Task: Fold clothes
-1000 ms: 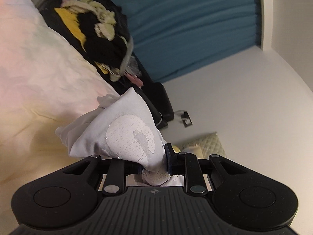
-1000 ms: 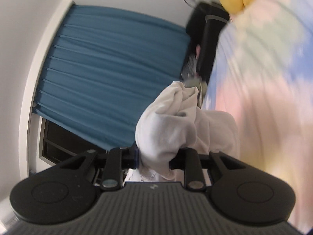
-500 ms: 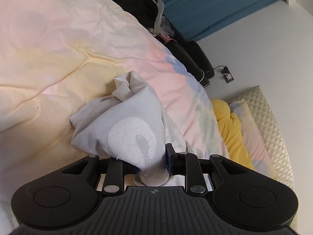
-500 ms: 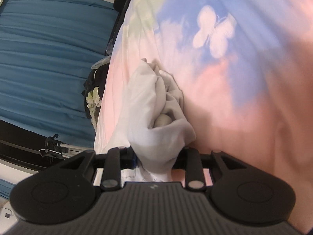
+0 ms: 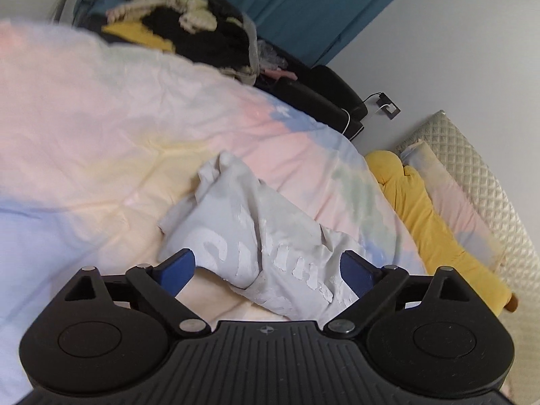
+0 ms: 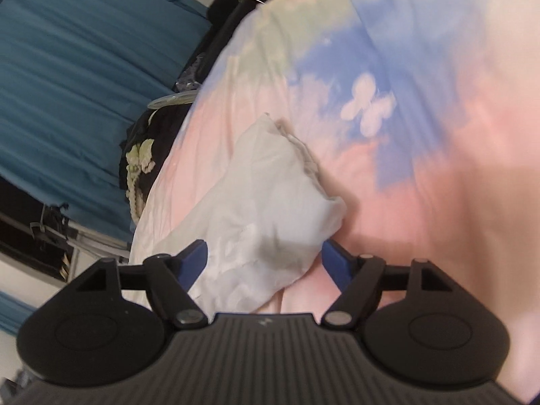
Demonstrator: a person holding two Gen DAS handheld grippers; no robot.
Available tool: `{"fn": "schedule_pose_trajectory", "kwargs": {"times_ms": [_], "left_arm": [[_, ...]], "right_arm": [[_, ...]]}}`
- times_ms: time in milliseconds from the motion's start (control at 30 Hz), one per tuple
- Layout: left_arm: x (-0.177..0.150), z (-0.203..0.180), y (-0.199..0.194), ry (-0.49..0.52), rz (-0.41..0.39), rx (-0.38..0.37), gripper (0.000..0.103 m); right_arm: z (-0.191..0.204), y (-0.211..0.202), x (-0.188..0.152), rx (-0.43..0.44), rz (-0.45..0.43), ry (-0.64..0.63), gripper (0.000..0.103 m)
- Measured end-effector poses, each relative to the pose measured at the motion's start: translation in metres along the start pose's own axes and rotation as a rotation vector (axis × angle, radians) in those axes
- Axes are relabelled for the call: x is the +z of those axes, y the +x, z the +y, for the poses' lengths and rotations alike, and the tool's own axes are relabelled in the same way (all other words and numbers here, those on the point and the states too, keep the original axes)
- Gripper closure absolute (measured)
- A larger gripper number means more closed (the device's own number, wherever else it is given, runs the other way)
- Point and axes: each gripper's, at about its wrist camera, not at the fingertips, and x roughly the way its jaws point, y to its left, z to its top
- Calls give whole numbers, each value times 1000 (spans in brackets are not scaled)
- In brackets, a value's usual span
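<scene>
A crumpled pale grey garment (image 5: pixel 256 236) with cracked white lettering lies on the pastel bedspread (image 5: pixel 101 128). My left gripper (image 5: pixel 266 266) hovers just over its near edge. Its jaws are opening wide, and the blue pads (image 5: pixel 175 265) stand apart from the cloth between them. In the right wrist view the same garment (image 6: pixel 266 202) rests in a soft heap on the pink part of the bedspread (image 6: pixel 422 185). My right gripper (image 6: pixel 263 260) is over its near end, jaws opening, blue pads (image 6: pixel 195 256) clear of the fabric.
A pile of black, yellow and cream clothes (image 5: pixel 189 33) sits at the far end of the bed by a teal curtain (image 5: pixel 303 3). A yellow pillow (image 5: pixel 428 222) and a quilted headboard (image 5: pixel 489 185) lie to the right. Black luggage (image 5: pixel 320 94) stands beside the bed.
Both grippers brought the bunched garment down onto the bedspread and let go of it. Their jaws went from shut on the cloth to wide apart, and the garment has slumped flat.
</scene>
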Motion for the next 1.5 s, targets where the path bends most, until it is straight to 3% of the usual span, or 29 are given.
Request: {"fn": "schedule_pose_trajectory", "kwargs": {"times_ms": [200, 533, 633, 800, 933, 1133, 1300, 1500], "left_arm": [[-17, -11, -99, 109, -111, 62, 5], [-78, 16, -238, 296, -285, 320, 2], [-91, 32, -265, 284, -350, 374, 1], [-100, 44, -276, 294, -448, 455, 1], [-102, 48, -274, 265, -495, 440, 1], [-113, 62, -259, 206, -503, 442, 1], [-120, 62, -245, 217, -497, 491, 1], [-127, 61, -238, 261, -496, 510, 0]], "right_arm": [[64, -32, -22, 84, -5, -202, 27], [171, -71, -108, 300, 46, -540, 27], [188, -77, -133, 360, 69, -634, 26], [206, -79, -167, 395, 49, -799, 26], [210, -71, -187, 430, 6, -868, 23], [206, -57, -211, 500, 4, -955, 23], [192, -51, -219, 438, -30, -1027, 23], [188, -49, -221, 424, -71, -1055, 17]]}}
